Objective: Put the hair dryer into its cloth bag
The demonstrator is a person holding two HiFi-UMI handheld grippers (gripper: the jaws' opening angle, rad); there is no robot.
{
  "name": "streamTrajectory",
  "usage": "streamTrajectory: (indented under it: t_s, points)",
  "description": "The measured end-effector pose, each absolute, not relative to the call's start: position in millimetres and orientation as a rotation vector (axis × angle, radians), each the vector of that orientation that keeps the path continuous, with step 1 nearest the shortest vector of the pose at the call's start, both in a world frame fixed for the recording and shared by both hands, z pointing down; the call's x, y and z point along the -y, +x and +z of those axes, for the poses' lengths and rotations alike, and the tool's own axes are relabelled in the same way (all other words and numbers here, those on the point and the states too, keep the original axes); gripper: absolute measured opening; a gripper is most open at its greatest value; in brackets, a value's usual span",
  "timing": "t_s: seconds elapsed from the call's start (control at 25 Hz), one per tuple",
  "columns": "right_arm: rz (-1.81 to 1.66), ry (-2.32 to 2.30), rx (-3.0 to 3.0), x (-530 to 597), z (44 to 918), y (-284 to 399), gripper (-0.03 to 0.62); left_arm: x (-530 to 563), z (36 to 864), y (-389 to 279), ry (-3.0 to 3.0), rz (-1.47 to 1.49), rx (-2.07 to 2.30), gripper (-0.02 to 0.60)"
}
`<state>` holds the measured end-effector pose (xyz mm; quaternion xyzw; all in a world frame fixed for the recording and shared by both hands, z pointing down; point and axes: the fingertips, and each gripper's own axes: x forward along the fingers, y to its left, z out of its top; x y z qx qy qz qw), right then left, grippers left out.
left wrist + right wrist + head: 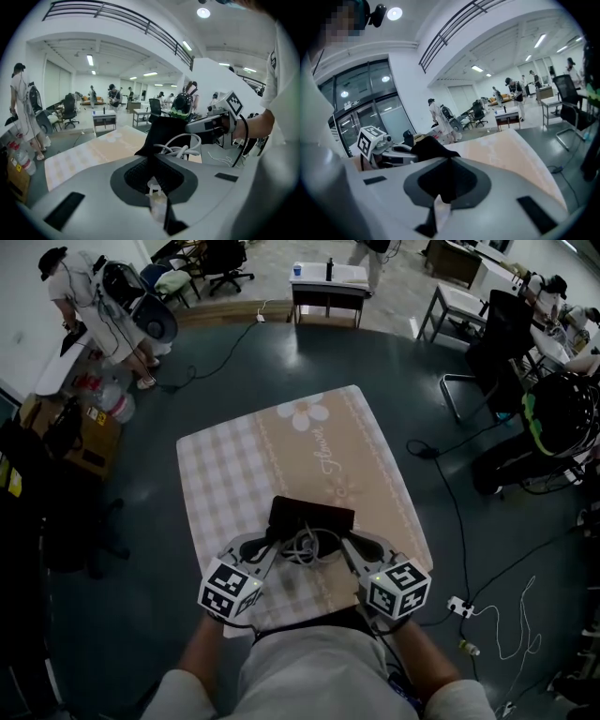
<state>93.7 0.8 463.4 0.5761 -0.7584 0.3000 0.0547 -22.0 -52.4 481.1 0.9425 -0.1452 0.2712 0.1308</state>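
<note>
A black cloth bag hangs lifted above the table between my two grippers. My left gripper is shut on the bag's left mouth edge. My right gripper is shut on its right mouth edge. A coil of white cord shows in the bag's open mouth; the hair dryer's body is hidden. In the left gripper view the bag rises from the left gripper, with the cord and the right gripper beyond. In the right gripper view black cloth runs from the right gripper towards the left gripper.
The table carries a checked and beige cloth. A person stands at the far left. A small desk and office chairs stand behind. Cables and a power strip lie on the floor to the right.
</note>
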Motion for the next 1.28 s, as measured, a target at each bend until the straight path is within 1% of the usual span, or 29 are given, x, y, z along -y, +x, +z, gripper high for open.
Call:
streamTrajectory:
  t_s: [0.24, 0.44, 0.64, 0.92, 1.28]
  points:
    - [0.887, 1.76, 2.324, 16.4, 438.3, 114.8, 0.025, 65.1, 451.8, -12.6, 2.697, 0.719, 0.462, 0.018]
    - [1.145, 1.777, 2.327, 25.8, 447.7, 138.4, 0.025, 68.4, 451.2, -10.8, 2.563, 0.699, 0.379, 0.018]
    - [1.228, 1.775, 2.307, 25.7, 457.3, 146.4, 0.025, 72.1, 459.1, -11.8, 2.466, 0.68, 0.388, 0.02]
    - [1.115, 1.792, 2.387, 37.9, 418.5, 152.8, 0.025, 87.7, 421.2, -1.6, 2.535, 0.611, 0.432, 0.018]
    - [0.962, 1.732, 2.377, 66.6, 406.6, 165.9, 0.025, 115.7, 411.9, 11.6, 2.541, 0.56, 0.481, 0.018]
